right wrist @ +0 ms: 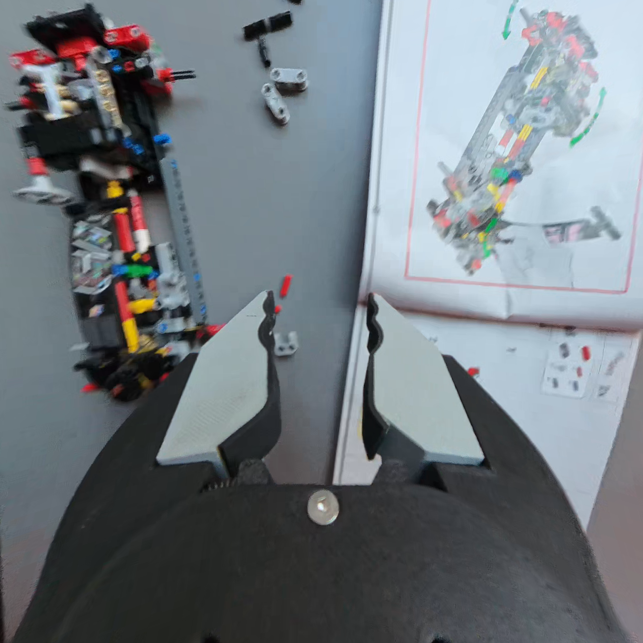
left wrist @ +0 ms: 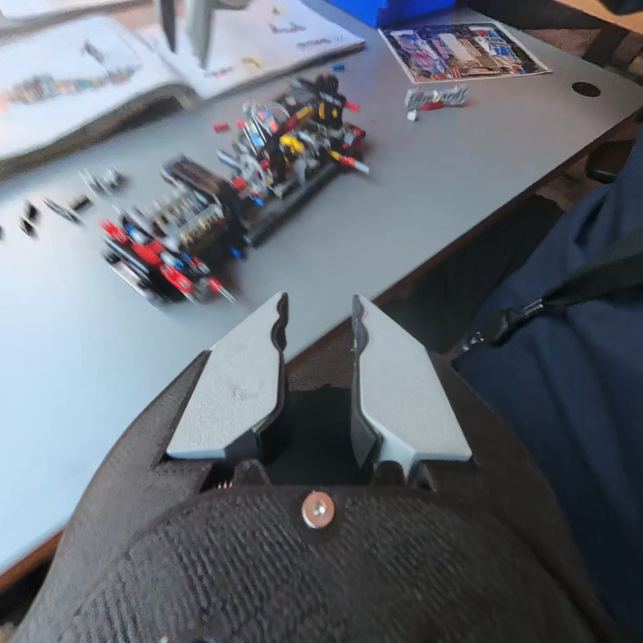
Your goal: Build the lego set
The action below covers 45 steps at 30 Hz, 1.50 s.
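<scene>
The right claw (right wrist: 320, 306) hangs over the grey table (right wrist: 261, 208) with its fingers spread and nothing between the pads; below the gap a small grey piece (right wrist: 286, 342) lies on the table just beside the left finger (right wrist: 243, 334), and a short red pin (right wrist: 286, 286) lies just past that fingertip, its long axis running away from the claw and leaning a little right; the long brick model (right wrist: 114, 208) lies to the claw's left, its long axis running from the near side to the far side of the view, the red-and-black end (right wrist: 76, 41) farthest off; the open booklet (right wrist: 522, 174) lies to the right, its near edge under the right finger; two grey links (right wrist: 282, 90) and a black piece (right wrist: 266, 28) lie farther off, well apart from the claw. The left claw (left wrist: 320, 306) is also spread and bare, held over the table's near edge (left wrist: 400, 295); the model (left wrist: 226, 195) lies ahead and to its left, well apart, blurred, stretching from near left to far right; beyond it are the booklet (left wrist: 87, 87), a printed sheet (left wrist: 462, 52) and a small pile of pieces (left wrist: 435, 97).
</scene>
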Available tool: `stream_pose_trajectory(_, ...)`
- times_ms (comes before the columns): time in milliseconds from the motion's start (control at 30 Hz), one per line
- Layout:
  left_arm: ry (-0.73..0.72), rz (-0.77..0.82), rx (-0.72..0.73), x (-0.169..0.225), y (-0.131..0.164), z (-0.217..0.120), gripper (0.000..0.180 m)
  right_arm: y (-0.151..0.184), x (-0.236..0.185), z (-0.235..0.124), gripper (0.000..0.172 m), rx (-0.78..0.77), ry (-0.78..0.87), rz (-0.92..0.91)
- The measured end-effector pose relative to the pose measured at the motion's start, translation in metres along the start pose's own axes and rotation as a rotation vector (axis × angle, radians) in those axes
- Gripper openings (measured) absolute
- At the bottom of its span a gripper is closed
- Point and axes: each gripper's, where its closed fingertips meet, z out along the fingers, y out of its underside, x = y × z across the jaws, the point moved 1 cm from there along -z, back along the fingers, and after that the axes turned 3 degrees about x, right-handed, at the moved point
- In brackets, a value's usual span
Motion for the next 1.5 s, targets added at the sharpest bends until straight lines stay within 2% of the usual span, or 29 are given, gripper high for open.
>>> stream_pose_trajectory(100,0.025,0.102,-0.016,-0.036,-0.036,0.002,0.056,0.028,-0.048,-0.028,0.076,0.035,-0.161,0.036)
stream_pose_trajectory(167,-0.02,0.149,-0.049,-0.073,-0.047,0.005,0.064,0.047,-0.083,-0.034,0.076,0.102,-0.22,0.036)
stream_pose_trajectory(233,0.004,0.138,-0.088,-0.103,-0.043,0.009,0.074,0.065,-0.101,-0.03,0.075,0.154,-0.149,0.013)
stream_pose_trajectory(367,0.19,0.051,-0.121,-0.12,-0.027,0.027,0.081,0.07,-0.125,-0.02,0.074,0.319,-0.08,-0.006)
stream_pose_trajectory(433,0.245,0.032,-0.148,-0.121,-0.021,0.037,0.082,0.067,-0.126,-0.008,0.08,0.336,-0.09,-0.002)
stream_pose_trajectory(600,0.29,0.043,-0.263,-0.11,0.0,0.053,0.076,0.059,-0.126,0.002,0.074,0.338,-0.045,0.012)
stream_pose_trajectory(733,0.291,0.028,-0.235,-0.094,0.002,0.05,0.072,0.065,-0.145,-0.002,0.074,0.365,-0.009,0.044)
stream_pose_trajectory(800,0.265,0.028,-0.206,-0.086,0.003,0.045,0.062,0.068,-0.163,-0.006,0.074,0.366,0.052,0.018)
stream_pose_trajectory(900,0.261,0.042,-0.149,-0.068,0.005,0.034,0.061,0.074,-0.19,-0.008,0.073,0.374,0.147,-0.033)
stream_pose_trajectory(933,0.268,0.037,-0.151,-0.062,0.007,0.032,0.059,0.076,-0.197,-0.008,0.058,0.384,0.151,-0.035)
stream_pose_trajectory(1000,0.266,0.019,-0.141,-0.058,0.009,0.03,0.059,0.079,-0.201,-0.011,0.056,0.415,0.19,-0.032)
stream_pose_trajectory(1167,0.276,-0.041,-0.084,-0.06,0.003,0.027,0.061,0.082,-0.201,-0.01,0.054,0.452,0.114,0.058)
stream_pose_trajectory(1333,0.204,-0.068,-0.035,-0.07,0.001,0.009,0.064,0.083,-0.198,-0.015,0.059,0.466,0.188,0.054)
stream_pose_trajectory(1500,0.078,-0.107,-0.016,-0.085,0.006,-0.015,0.065,0.089,-0.191,-0.047,0.067,0.566,0.269,0.09)
